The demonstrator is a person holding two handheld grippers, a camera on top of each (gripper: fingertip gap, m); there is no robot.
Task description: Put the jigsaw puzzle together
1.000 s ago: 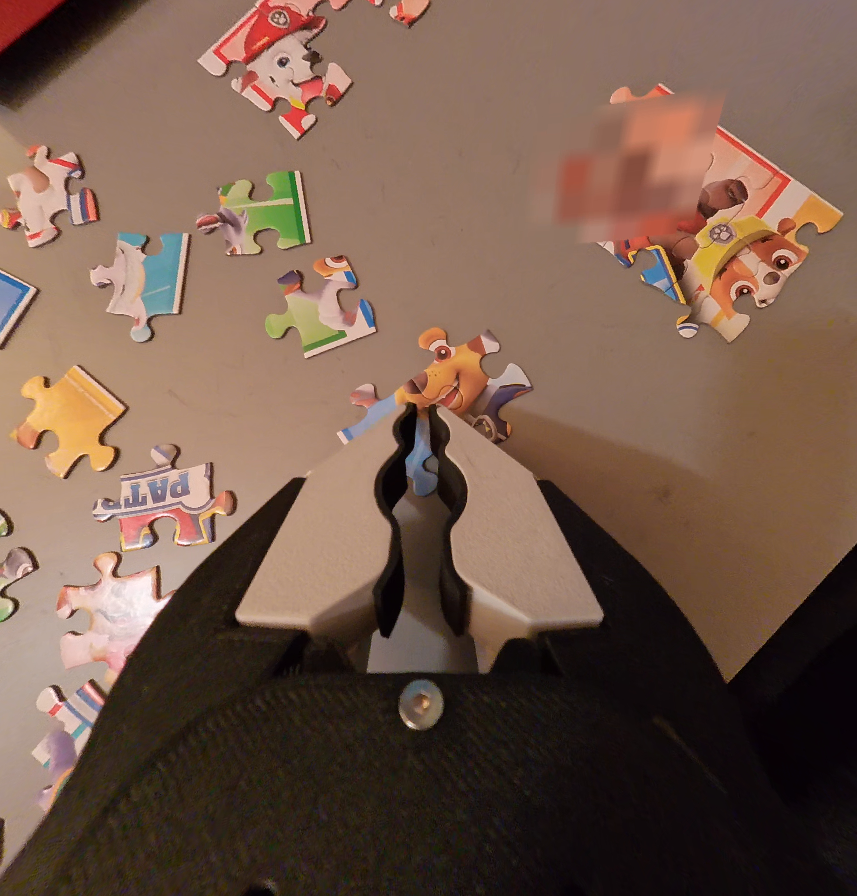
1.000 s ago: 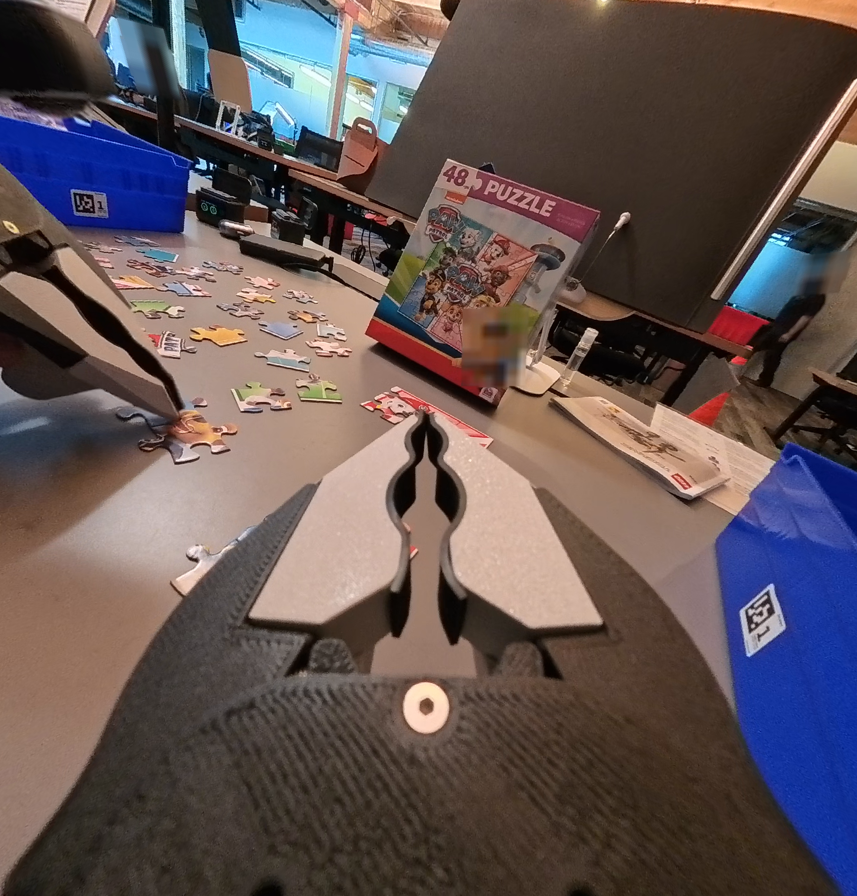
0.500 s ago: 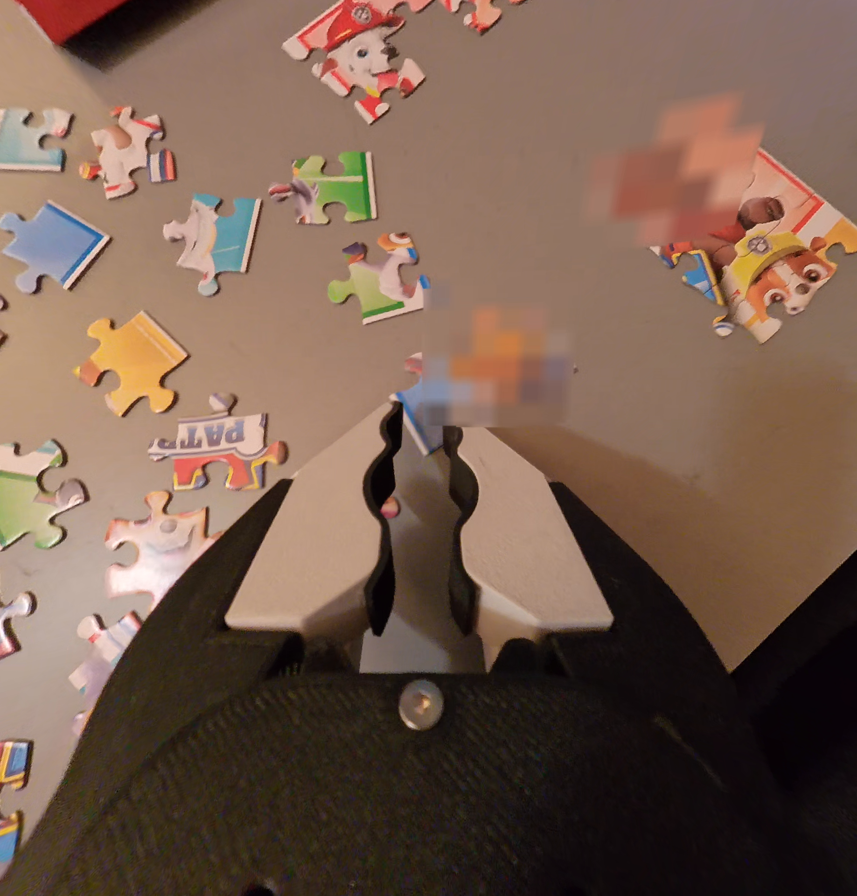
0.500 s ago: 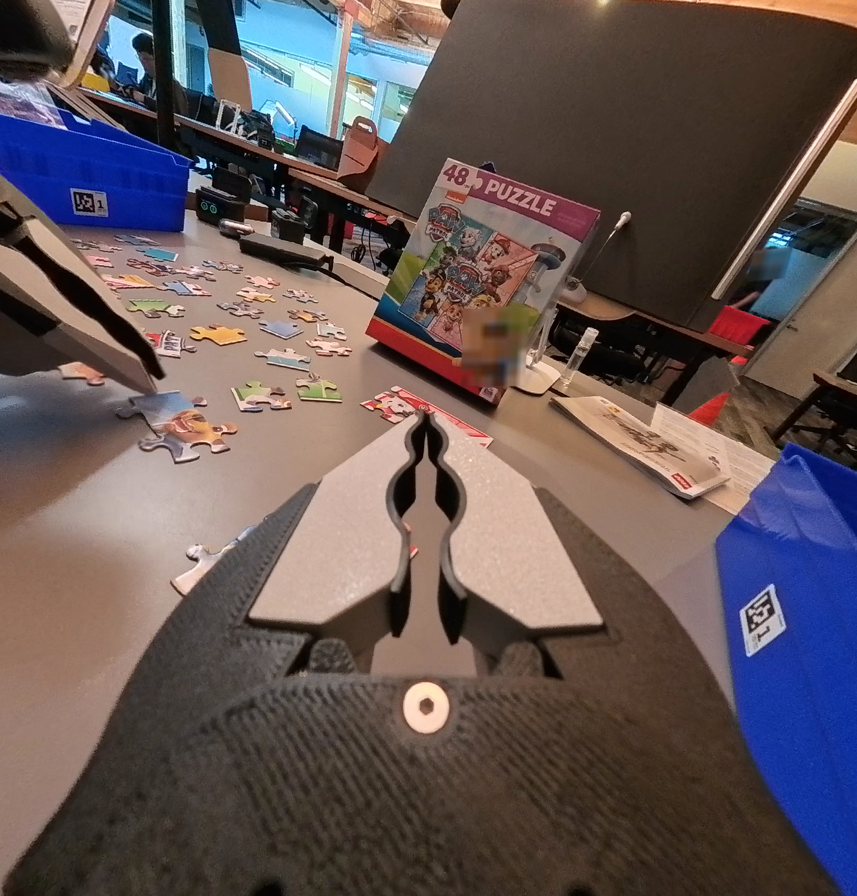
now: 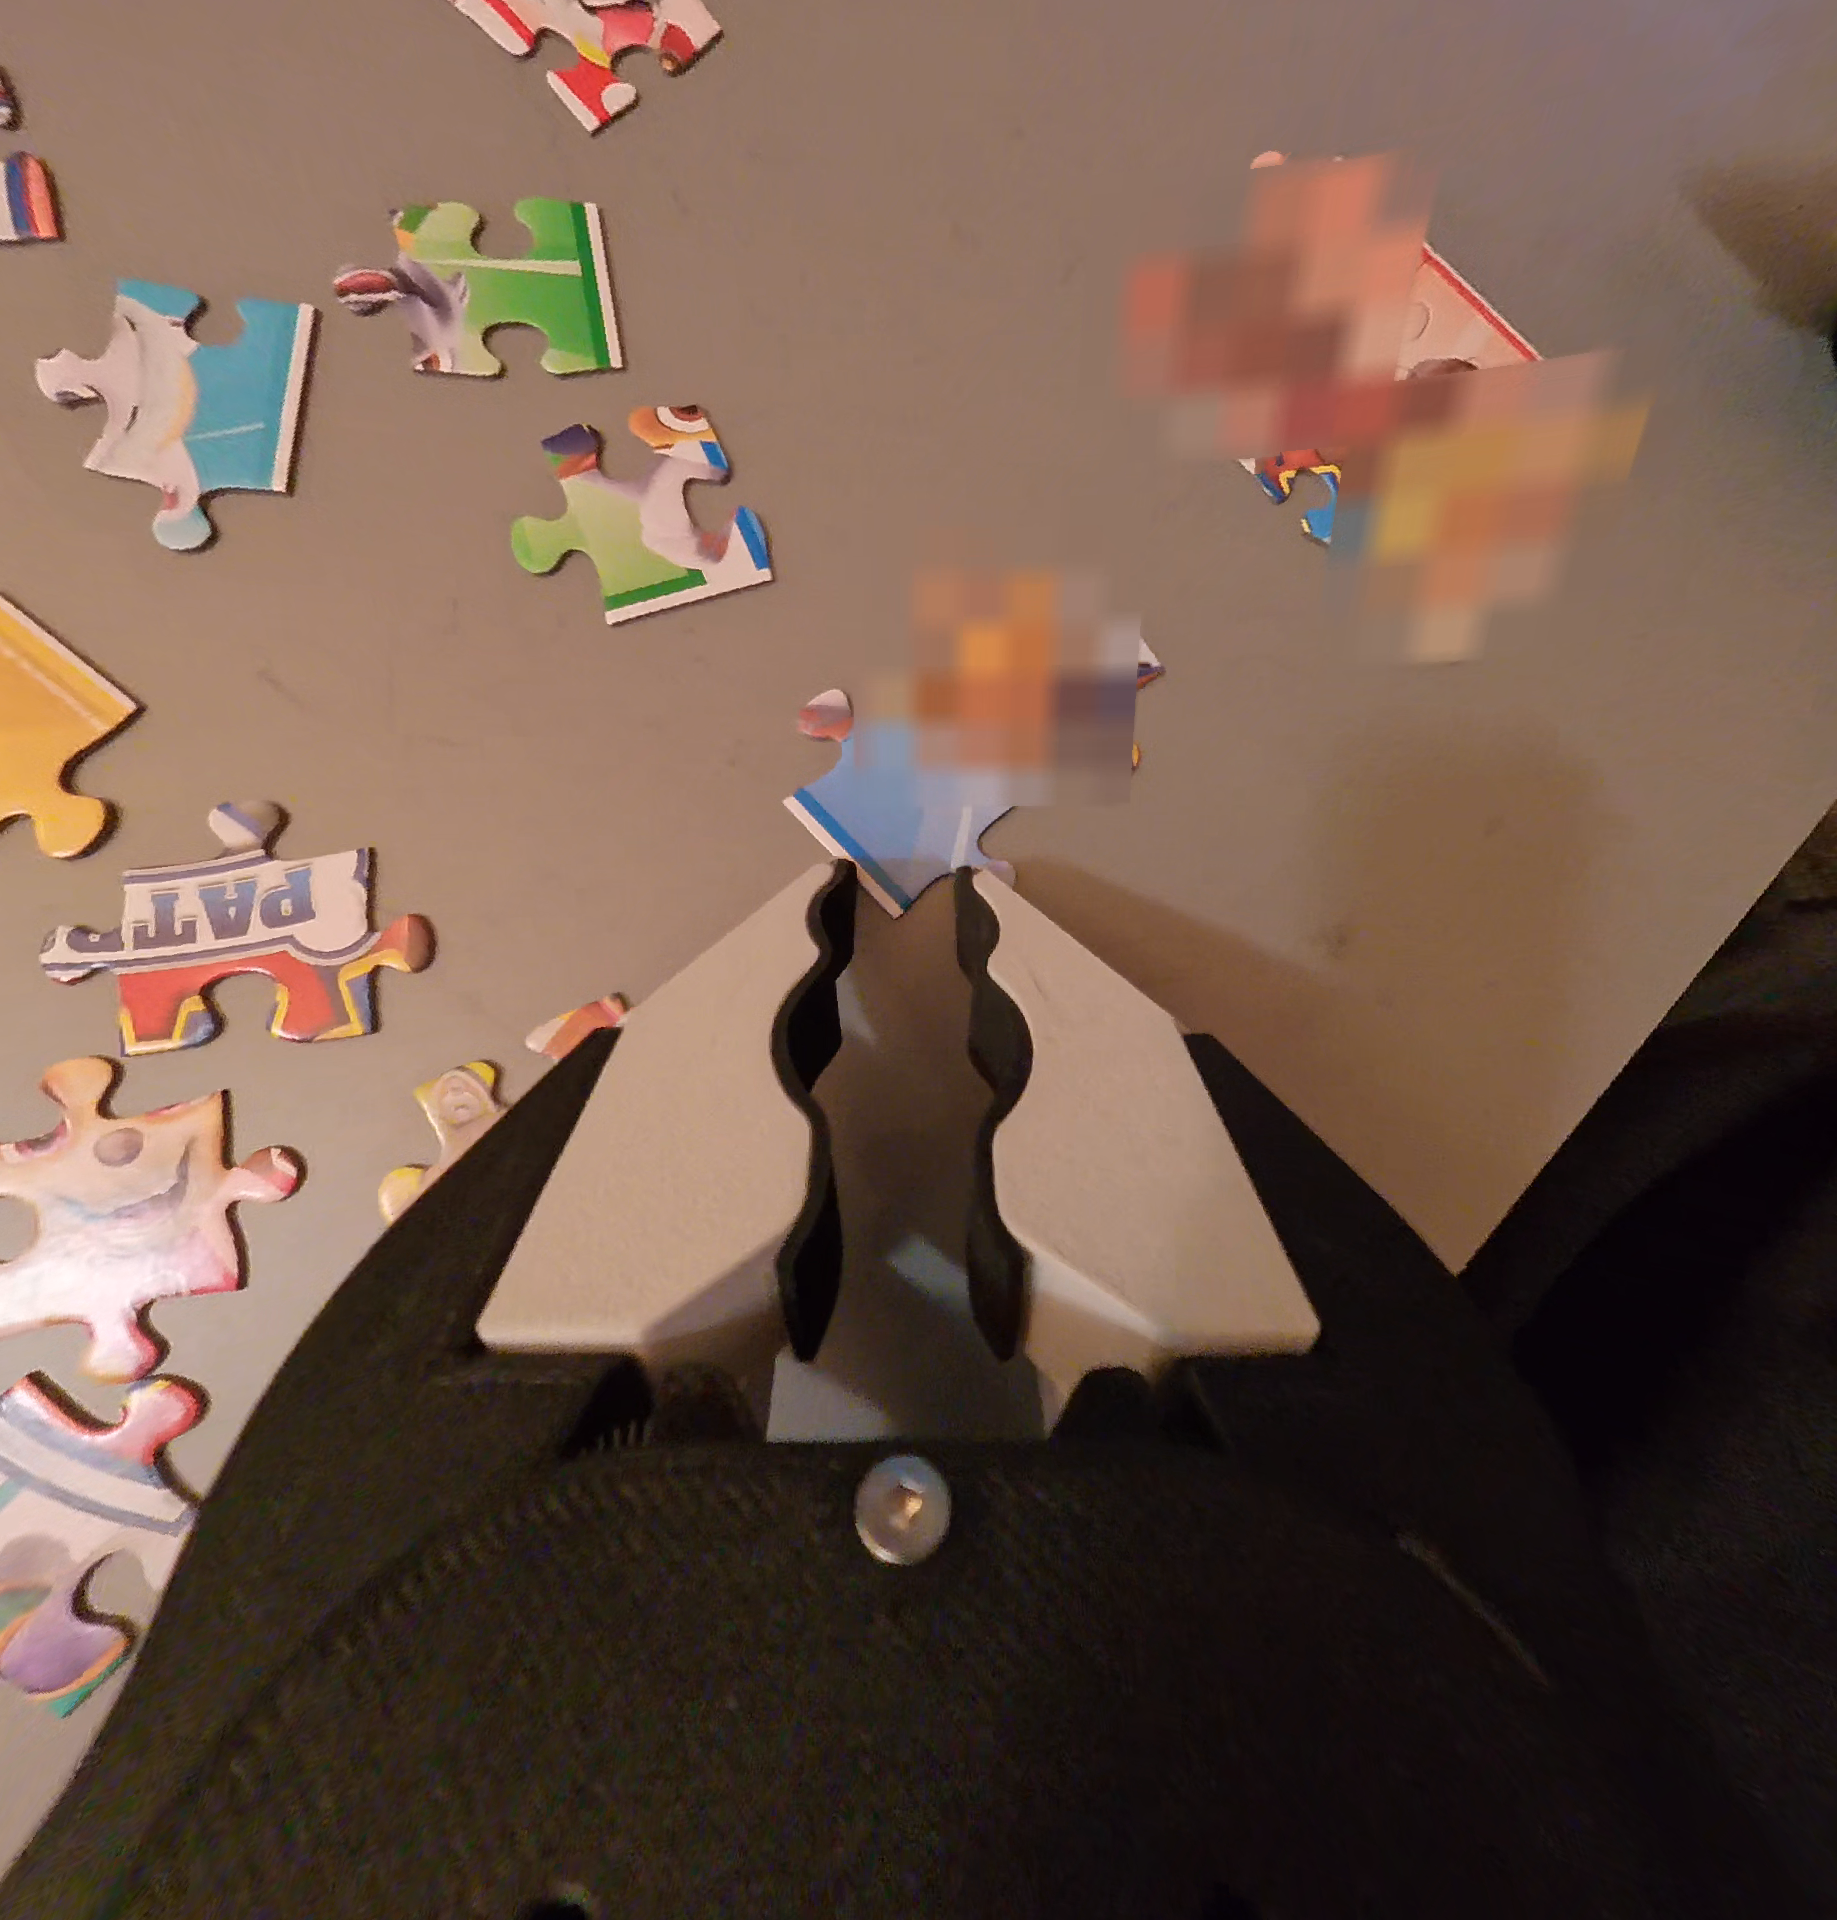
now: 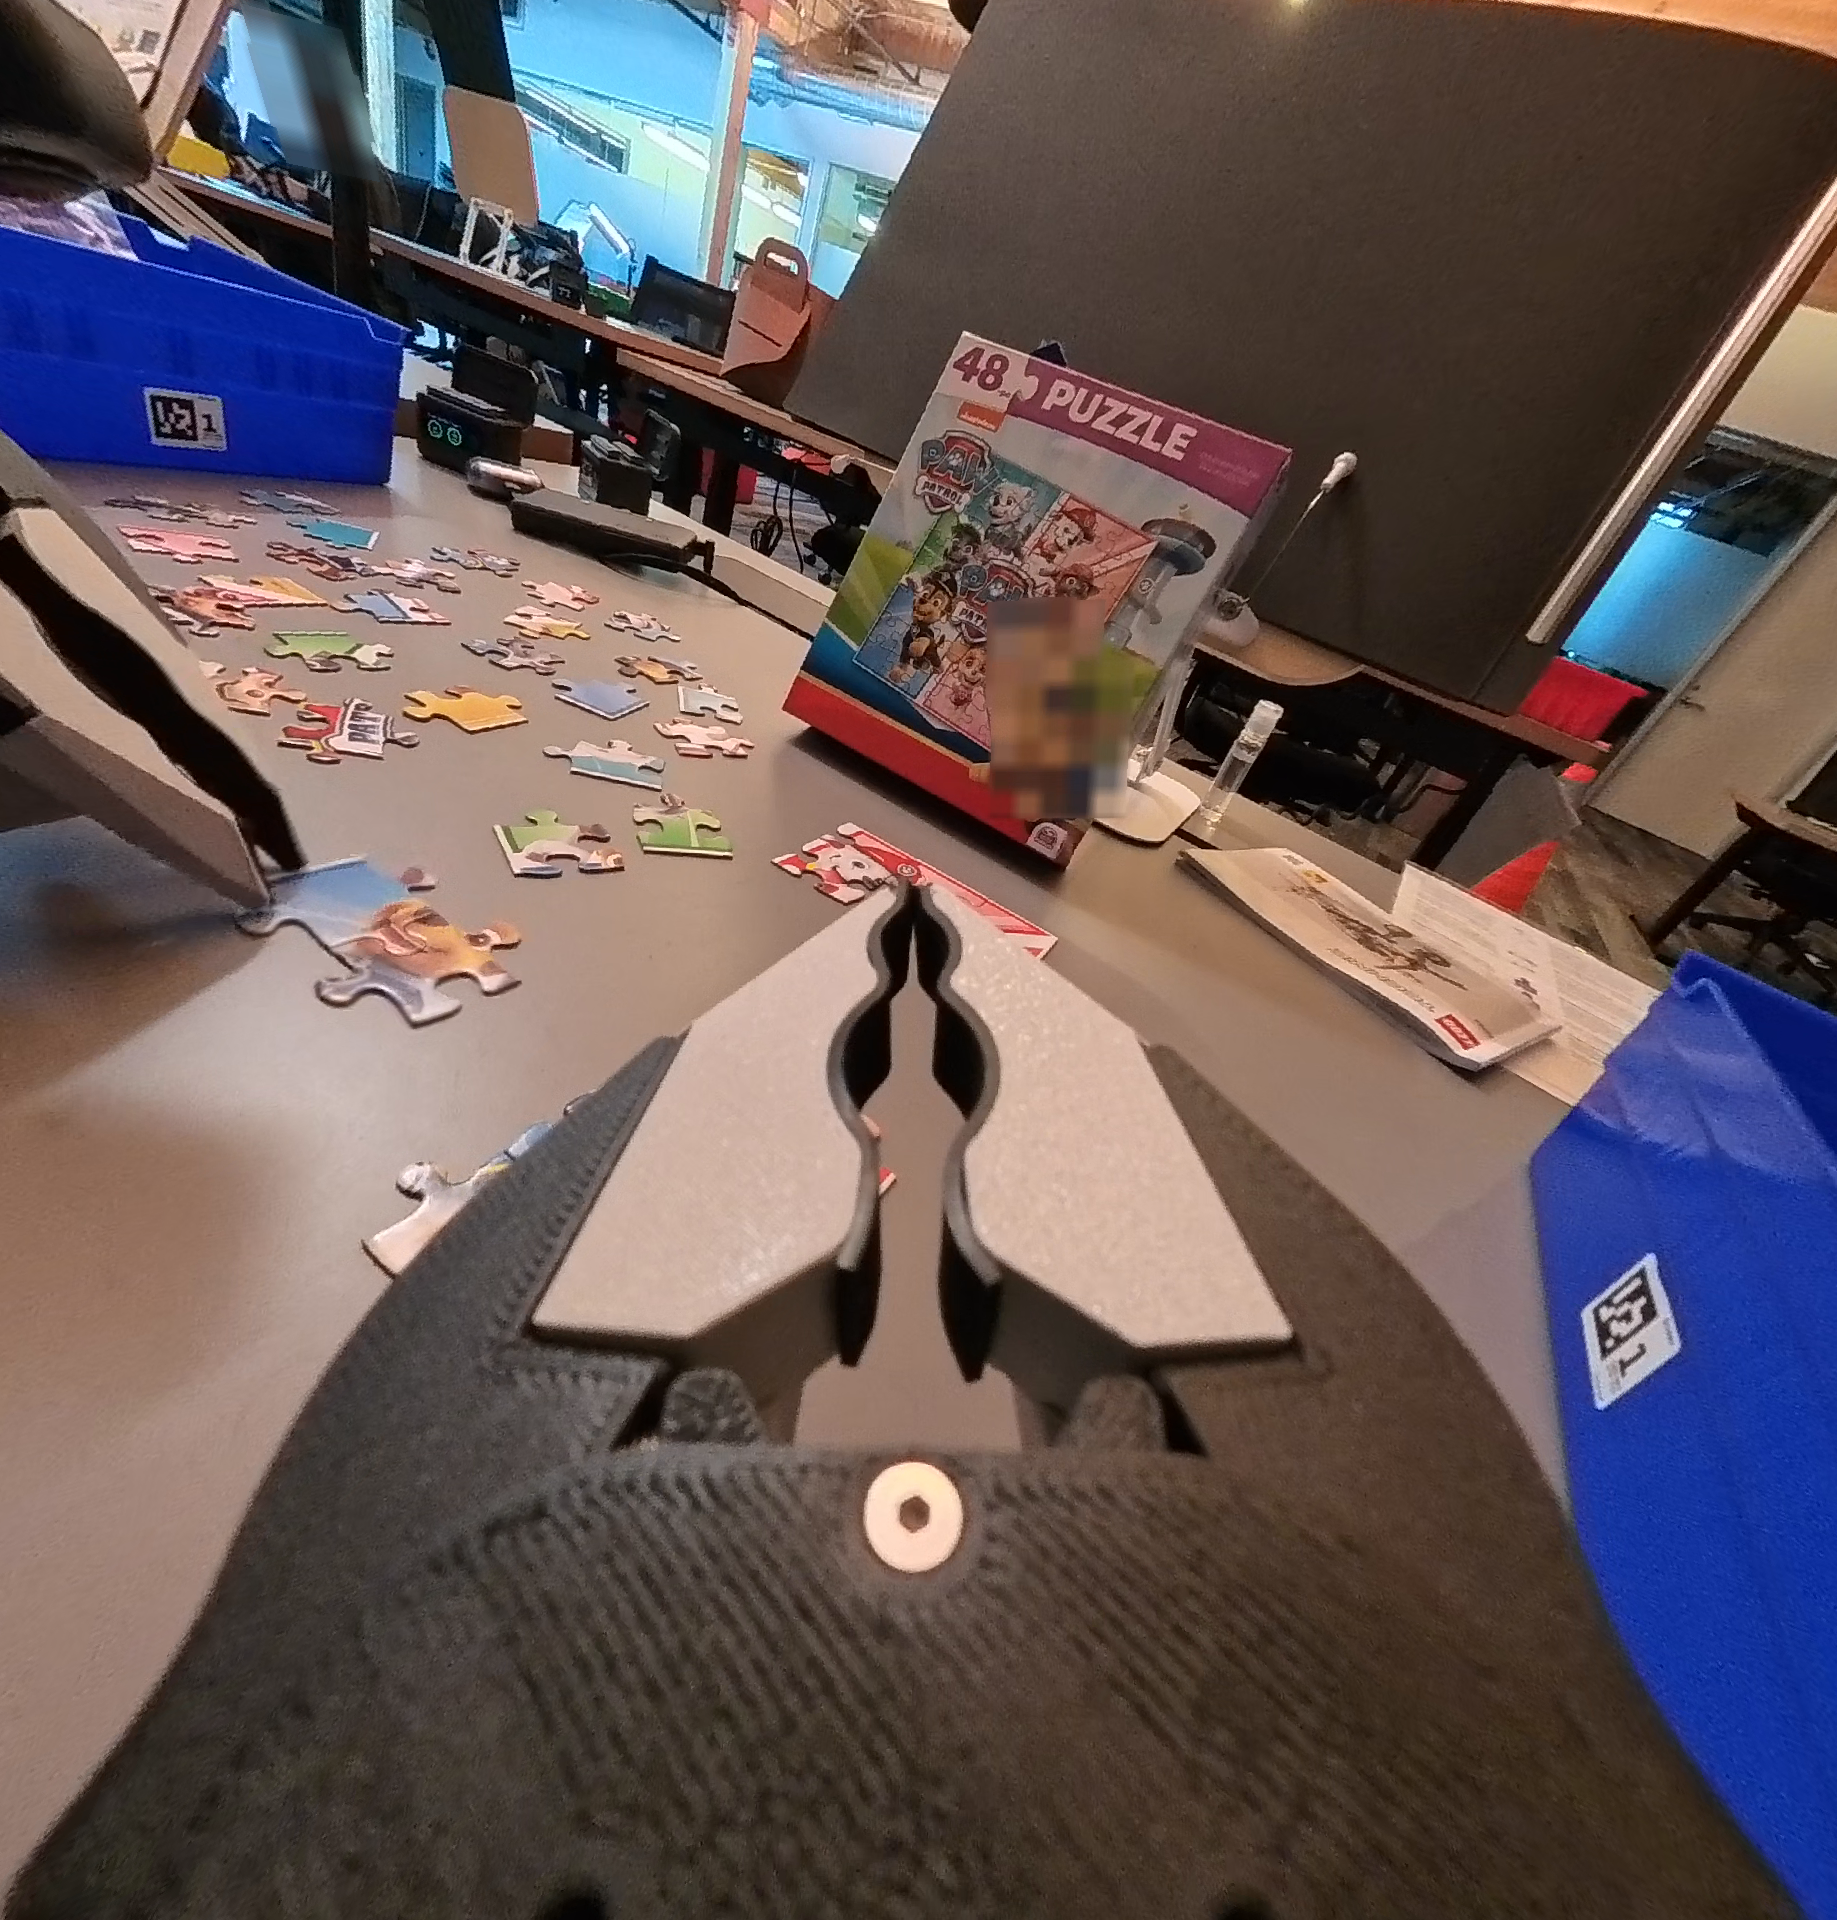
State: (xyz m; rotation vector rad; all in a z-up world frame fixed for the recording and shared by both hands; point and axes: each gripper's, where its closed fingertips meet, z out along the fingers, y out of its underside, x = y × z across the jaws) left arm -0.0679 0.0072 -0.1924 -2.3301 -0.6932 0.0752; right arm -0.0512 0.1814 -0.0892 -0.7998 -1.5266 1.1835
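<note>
In the left wrist view, the joined blue pieces at 12 o'clock of the fingers are partly covered by a mosaic patch, and their near corner is hidden behind the fingertips. The assembled section at 1 o'clock is mostly masked the same way. A yellow piece is cut off by the left edge. In the right wrist view, a blue bin is cut by the right edge, and a piece at 9 o'clock is half hidden behind the black housing.

Blue-and-orange joined puzzle pieces — flat on grey table.
</note>
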